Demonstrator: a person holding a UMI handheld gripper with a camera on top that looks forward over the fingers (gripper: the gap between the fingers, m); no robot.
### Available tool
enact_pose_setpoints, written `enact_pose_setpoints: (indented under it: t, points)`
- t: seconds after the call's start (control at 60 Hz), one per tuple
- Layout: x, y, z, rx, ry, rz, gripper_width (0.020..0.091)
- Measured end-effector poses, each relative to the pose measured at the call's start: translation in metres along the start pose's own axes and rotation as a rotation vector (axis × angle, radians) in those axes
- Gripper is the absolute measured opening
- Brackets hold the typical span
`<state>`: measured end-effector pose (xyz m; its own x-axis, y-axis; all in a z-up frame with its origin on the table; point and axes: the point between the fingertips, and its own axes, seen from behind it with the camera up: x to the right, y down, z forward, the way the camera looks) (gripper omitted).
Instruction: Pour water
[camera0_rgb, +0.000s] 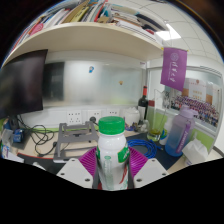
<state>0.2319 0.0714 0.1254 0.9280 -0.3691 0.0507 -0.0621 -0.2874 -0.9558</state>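
Bottle (112, 152) upright, clamped in level tool (112, 168).

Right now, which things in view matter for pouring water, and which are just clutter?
Job:
white bottle with green cap, held upright between the fingers

Lying about:
purple jug
dark monitor
purple banner
books on the shelf
cables

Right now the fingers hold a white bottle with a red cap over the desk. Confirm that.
Wrong on the cap: the gripper view shows the bottle with a green cap, not red. The fingers do press it from both sides, above the desk.
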Motion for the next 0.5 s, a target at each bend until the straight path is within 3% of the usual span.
enact_pose_setpoints:
  t: [0.083, 0.117, 0.233, 0.367, 0.5]
  points:
    - [-0.004, 0.015, 0.005, -0.005, -0.018, 0.015, 0.0428]
    - [-0.003, 0.009, 0.005, 0.033, -0.019, 0.02, 0.0431]
    - [-0.001, 0.01, 0.006, 0.051, -0.021, 0.046, 0.0482]
    - [0.004, 0.017, 0.0, 0.025, -0.005, 0.066, 0.0552]
    - [0.001, 0.031, -0.007, -0.035, -0.006, 0.057, 0.0759]
